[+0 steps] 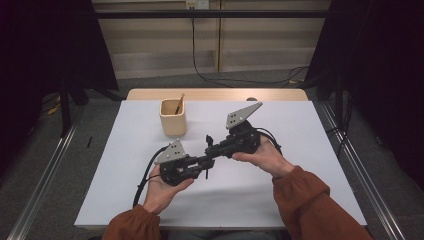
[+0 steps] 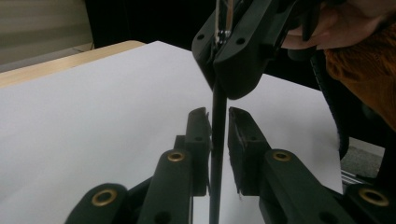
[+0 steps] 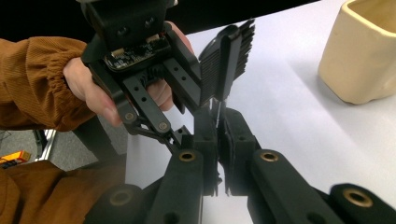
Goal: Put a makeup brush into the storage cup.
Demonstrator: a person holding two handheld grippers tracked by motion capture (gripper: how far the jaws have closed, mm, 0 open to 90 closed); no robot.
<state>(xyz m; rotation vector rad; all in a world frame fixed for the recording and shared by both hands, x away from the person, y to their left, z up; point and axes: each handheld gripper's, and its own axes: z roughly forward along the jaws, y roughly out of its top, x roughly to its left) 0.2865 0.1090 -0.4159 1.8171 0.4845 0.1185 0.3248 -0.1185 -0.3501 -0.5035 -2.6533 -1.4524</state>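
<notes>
A: Where is the thin black stick [image 2: 217, 116] relative to the claws?

B: It runs between both of them above the middle of the white desk [image 1: 300, 140]; the right claw [image 3: 219, 123] is clamped shut on one end; in the left gripper view the left claw [image 2: 217, 122] has the stick standing in the narrow slot between its pads, the jaws nearly closed around it; whether the pads actually press on it I cannot tell.

A: How do the two claws sit to each other?

B: Tip to tip; in the high view the left claw [image 1: 202, 162] lies low and near the person, the right claw [image 1: 212, 147] just beyond it and tilted; the stick [image 1: 207, 170] shows only as a short dark line at the meeting point.

A: And the room around them?

B: The beige square wooden cup [image 1: 173, 117], with a thin brown stick [image 1: 179, 104] leaning inside it, stands towards the far left of the desk, well apart from the claws; the desk surface to the right and to the near side lies open; the near edge sits close to the rust-coloured sleeves [image 1: 305, 200]; the far edge, a strip of bare light wood [image 1: 215, 94], is well beyond the cup.
</notes>
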